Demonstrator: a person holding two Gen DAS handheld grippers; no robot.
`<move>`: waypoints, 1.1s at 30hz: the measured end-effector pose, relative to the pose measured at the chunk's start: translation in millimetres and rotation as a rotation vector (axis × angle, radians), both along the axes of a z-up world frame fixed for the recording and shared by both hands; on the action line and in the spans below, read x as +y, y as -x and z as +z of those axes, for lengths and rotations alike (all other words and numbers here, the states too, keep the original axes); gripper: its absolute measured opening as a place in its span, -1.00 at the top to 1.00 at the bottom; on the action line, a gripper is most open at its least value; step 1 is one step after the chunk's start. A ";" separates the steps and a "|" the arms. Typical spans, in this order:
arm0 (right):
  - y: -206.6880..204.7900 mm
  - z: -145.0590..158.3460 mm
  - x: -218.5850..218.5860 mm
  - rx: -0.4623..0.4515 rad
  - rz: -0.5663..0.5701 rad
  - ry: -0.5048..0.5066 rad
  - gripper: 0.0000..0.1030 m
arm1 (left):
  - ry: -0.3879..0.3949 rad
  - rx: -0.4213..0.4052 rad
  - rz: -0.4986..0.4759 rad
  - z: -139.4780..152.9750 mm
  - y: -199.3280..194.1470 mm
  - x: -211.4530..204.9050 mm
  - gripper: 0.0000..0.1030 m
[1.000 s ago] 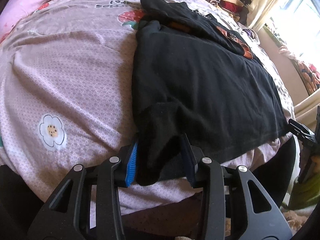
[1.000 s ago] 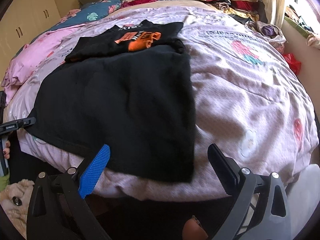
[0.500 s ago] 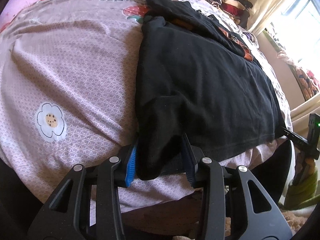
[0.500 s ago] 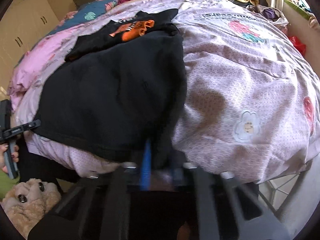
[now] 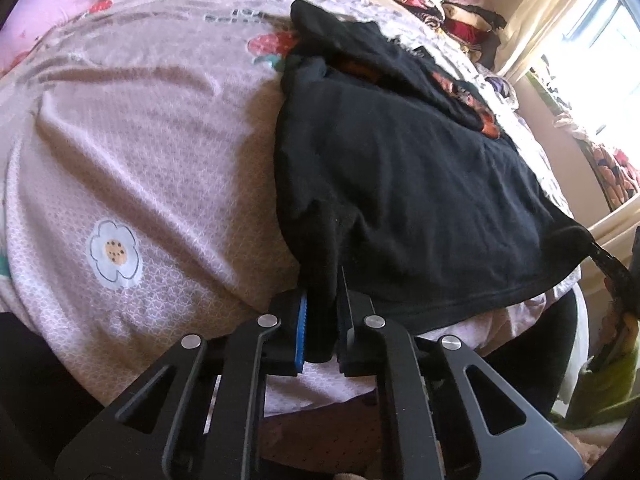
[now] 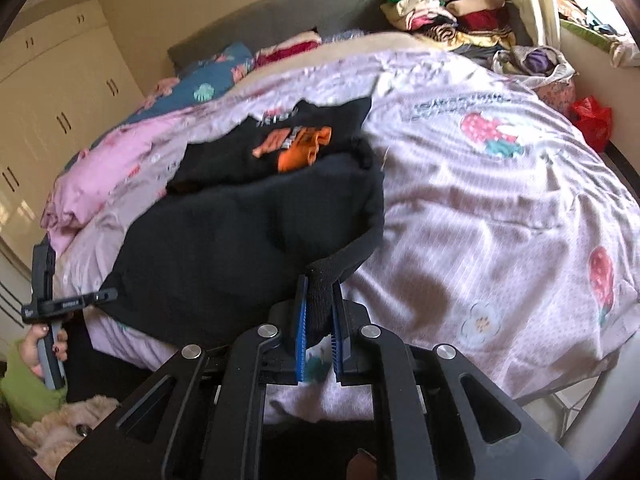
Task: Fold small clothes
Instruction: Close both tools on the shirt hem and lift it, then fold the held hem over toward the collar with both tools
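A black garment (image 5: pixel 400 184) lies spread on the pink bedspread (image 5: pixel 140 140), its near hem at the bed's front edge. My left gripper (image 5: pixel 322 320) is shut on its near left corner. My right gripper (image 6: pixel 320 312) is shut on the near right corner of the black garment (image 6: pixel 240 240) and holds that corner lifted off the bed. A second black shirt with an orange print (image 6: pixel 296 148) lies behind it; it also shows in the left wrist view (image 5: pixel 400 64).
Stacks of folded clothes (image 6: pixel 448 16) sit at the bed's far right corner. Pillows (image 6: pixel 212 80) lie by the headboard. A red bag (image 6: pixel 592 120) is right of the bed. Wardrobes (image 6: pixel 48 92) stand on the left. A plush toy (image 6: pixel 52 428) lies on the floor.
My right gripper went from open before the hem to shut on the right corner and lifted it. My left gripper tightened from loosely around the left corner to shut on it.
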State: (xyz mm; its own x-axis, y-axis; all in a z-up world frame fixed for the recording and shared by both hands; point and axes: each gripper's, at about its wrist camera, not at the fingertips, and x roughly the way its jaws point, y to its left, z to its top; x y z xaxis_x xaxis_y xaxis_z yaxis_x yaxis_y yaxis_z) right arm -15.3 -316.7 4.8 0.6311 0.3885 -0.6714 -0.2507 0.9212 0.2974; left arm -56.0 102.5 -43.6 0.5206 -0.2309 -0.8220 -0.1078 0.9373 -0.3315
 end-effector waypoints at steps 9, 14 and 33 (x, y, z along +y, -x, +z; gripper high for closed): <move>-4.8 11.3 -7.5 -0.053 -0.050 -0.036 0.83 | -0.007 -0.110 0.009 43.2 1.4 1.4 0.94; -8.5 19.8 -12.6 -0.091 -0.100 -0.072 0.83 | -0.020 -0.165 0.026 63.4 -1.4 3.4 0.94; -45.2 70.5 -9.5 -0.238 -0.151 -0.148 0.83 | -0.024 -0.337 0.119 125.8 -51.7 25.3 0.94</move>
